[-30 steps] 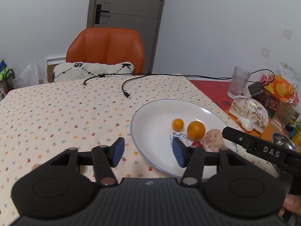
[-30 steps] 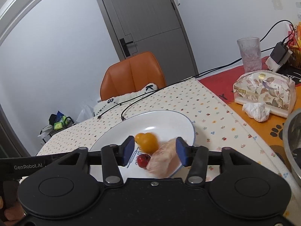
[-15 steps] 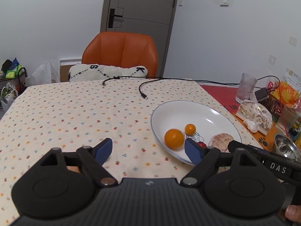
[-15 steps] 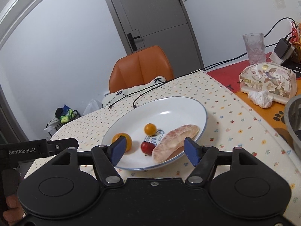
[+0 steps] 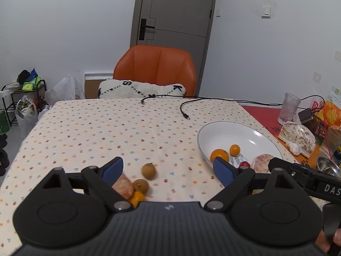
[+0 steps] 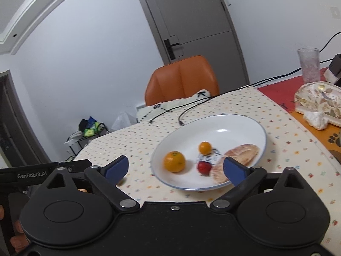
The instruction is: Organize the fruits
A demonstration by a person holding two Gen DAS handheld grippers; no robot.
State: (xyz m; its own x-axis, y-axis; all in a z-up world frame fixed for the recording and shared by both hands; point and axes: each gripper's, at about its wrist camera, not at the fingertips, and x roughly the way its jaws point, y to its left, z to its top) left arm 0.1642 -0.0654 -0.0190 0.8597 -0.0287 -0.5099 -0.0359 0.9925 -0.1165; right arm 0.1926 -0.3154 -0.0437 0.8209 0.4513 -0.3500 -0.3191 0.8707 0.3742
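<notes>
- Left gripper (image 5: 168,168): jaws spread wide, nothing between them. It hangs above the near edge of the table covered in a cream cloth with small coloured dots (image 5: 96,128).
- Right gripper (image 6: 175,167): jaws equally wide apart and empty, held over the near rim of the white shallow plate with a thin blue edge line (image 6: 245,117).
- On the plate: a round orange mandarin (image 6: 174,161), a smaller orange kumquat-like fruit (image 6: 205,147), a small red fruit (image 6: 204,167) and a peeled pinkish citrus segment (image 6: 240,153). None touch, save the red fruit, which lies just beside the segment.
- Loose on the cloth near its front edge, well left of the plate: two small brown round fruits (image 5: 148,170), a second peeled pinkish segment (image 5: 123,185) and a small orange fruit (image 5: 137,198), partly hidden by the left gripper's body.
- Judgement: the step in hand is collecting the loose cluster; the plate appears to be the destination.
- Recommended: take the outlying brown fruit first, as it stands clear of the others. Centre the pads on its widest part and close gently; it is round and may roll.
- Risk: the peeled segment is soft, so squeeze lightly.
</notes>
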